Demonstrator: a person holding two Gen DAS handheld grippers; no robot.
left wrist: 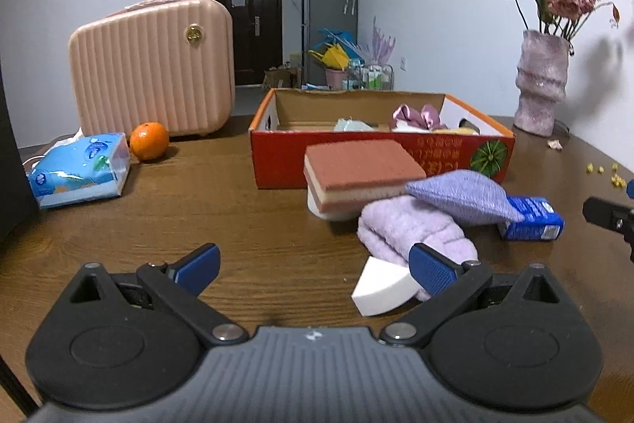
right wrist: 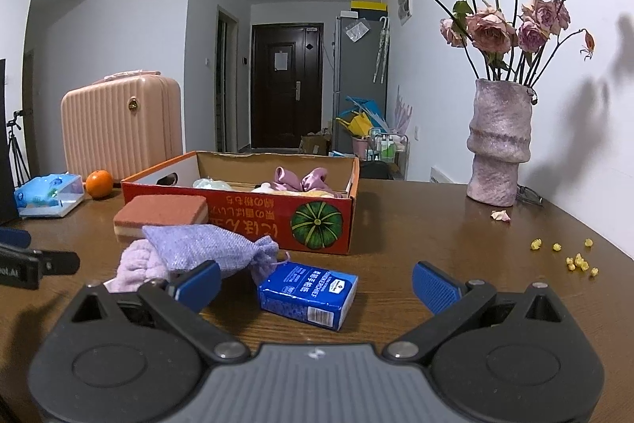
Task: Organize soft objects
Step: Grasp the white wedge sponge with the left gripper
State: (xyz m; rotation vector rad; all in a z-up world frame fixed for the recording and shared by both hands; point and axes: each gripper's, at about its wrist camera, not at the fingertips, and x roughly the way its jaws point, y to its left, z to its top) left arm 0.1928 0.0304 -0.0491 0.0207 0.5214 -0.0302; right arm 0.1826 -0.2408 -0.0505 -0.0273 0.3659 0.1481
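A red cardboard box (left wrist: 356, 161) (right wrist: 222, 213) stands on the brown table and holds a pink satin bow (left wrist: 416, 115) (right wrist: 301, 179) and other soft items. In front of it lie a brown-topped sponge (left wrist: 356, 173) (right wrist: 158, 215), a lilac drawstring pouch (left wrist: 459, 197) (right wrist: 206, 250), a fluffy pink cloth (left wrist: 412, 228) (right wrist: 136, 264), a white wedge sponge (left wrist: 382, 290) and a blue tissue pack (left wrist: 531, 219) (right wrist: 309, 294). My left gripper (left wrist: 315, 268) is open and empty, left of the white wedge. My right gripper (right wrist: 315, 284) is open around the blue tissue pack.
A pink ribbed case (left wrist: 152, 66) (right wrist: 119, 125), an orange (left wrist: 148, 141) (right wrist: 99, 184) and a blue wipes pack (left wrist: 79, 171) (right wrist: 49, 199) sit at the back left. A vase of dried roses (left wrist: 541, 84) (right wrist: 497, 145) stands back right. Yellow crumbs (right wrist: 574, 258) lie on the right.
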